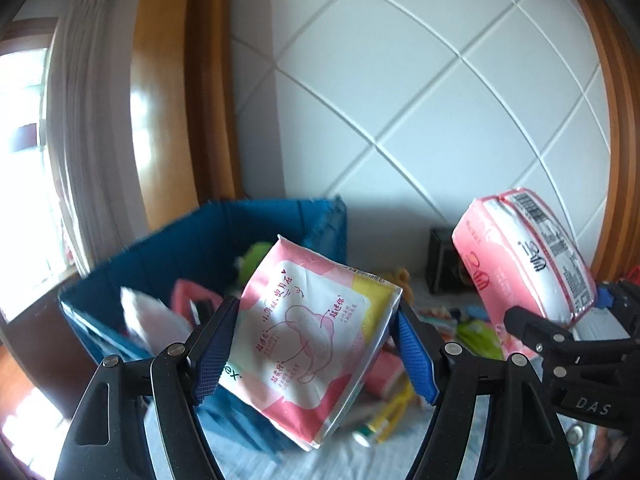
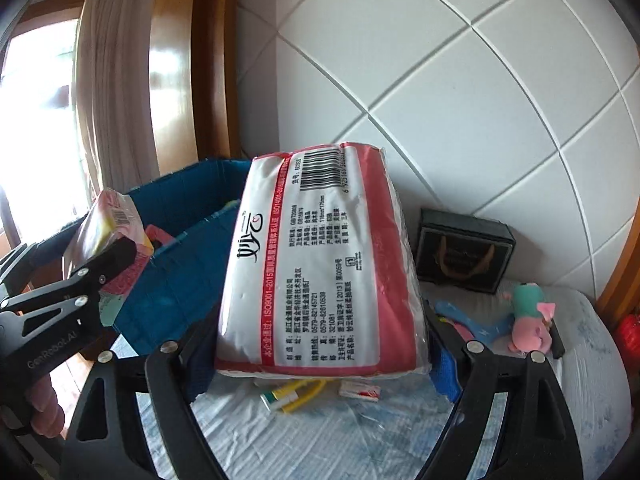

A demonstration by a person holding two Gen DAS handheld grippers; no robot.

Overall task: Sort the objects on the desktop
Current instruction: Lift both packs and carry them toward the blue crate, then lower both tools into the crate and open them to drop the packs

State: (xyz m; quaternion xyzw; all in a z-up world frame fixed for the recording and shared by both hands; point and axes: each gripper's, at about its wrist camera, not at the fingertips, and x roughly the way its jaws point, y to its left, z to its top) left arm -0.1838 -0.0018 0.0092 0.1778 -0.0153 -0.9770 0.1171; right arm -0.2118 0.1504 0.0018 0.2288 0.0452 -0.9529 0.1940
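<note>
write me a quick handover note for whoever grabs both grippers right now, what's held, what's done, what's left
Left gripper: shut on the pink-and-white flat pack, held up beside the blue bin.
Right gripper: shut on the pink tissue pack, also in the air, right of the bin.
Done: the bin already holds some items.
Left: drop both packs, then clear the yellow tube, small red-and-white packet, plush toy and blue piece off the bed sheet.

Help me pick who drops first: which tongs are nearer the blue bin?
Left. The left tongs hold a pink pack right by the blue bin; the right tongs, gripping a tissue pack, sit farther away.
</note>
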